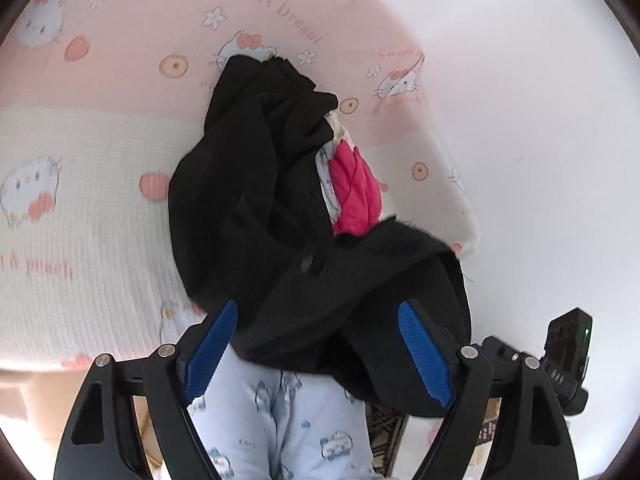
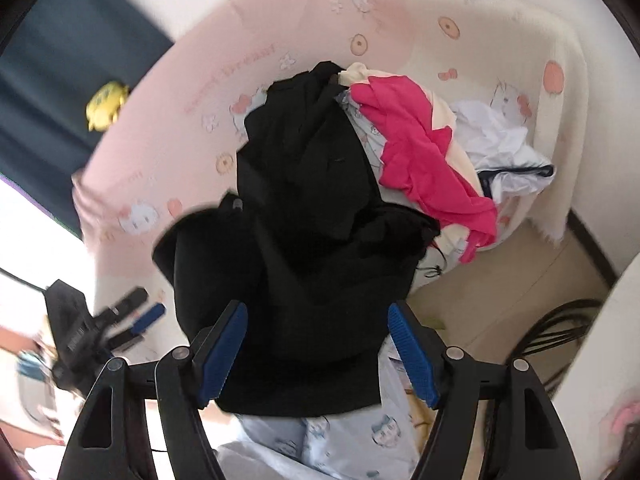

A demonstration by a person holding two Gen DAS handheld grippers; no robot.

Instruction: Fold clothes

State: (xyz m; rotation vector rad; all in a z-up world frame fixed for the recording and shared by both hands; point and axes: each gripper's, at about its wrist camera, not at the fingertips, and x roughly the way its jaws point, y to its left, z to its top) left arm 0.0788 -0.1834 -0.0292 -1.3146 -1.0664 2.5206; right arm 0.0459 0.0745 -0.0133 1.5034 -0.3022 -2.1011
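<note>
A crumpled black garment [image 1: 256, 208] lies in a heap on the pink and cream cartoon-print blanket [image 1: 100, 184], its near edge hanging over the bed's side. My left gripper [image 1: 320, 308] is open just above that near edge, and its blue pads [image 1: 424, 356] stand wide apart without pressing the cloth. In the right wrist view the same black garment [image 2: 320, 240] fills the middle, and my right gripper [image 2: 317, 308] hovers open over its lower part. A bright pink garment [image 2: 420, 160] lies against the black one on the right.
A white garment [image 2: 504, 148] sits behind the pink one. The person's legs in pale blue print trousers [image 1: 288, 412] stand against the bed. A yellow toy [image 2: 106, 105] is at the far left, and dark cables [image 2: 552, 332] lie on the floor at the right.
</note>
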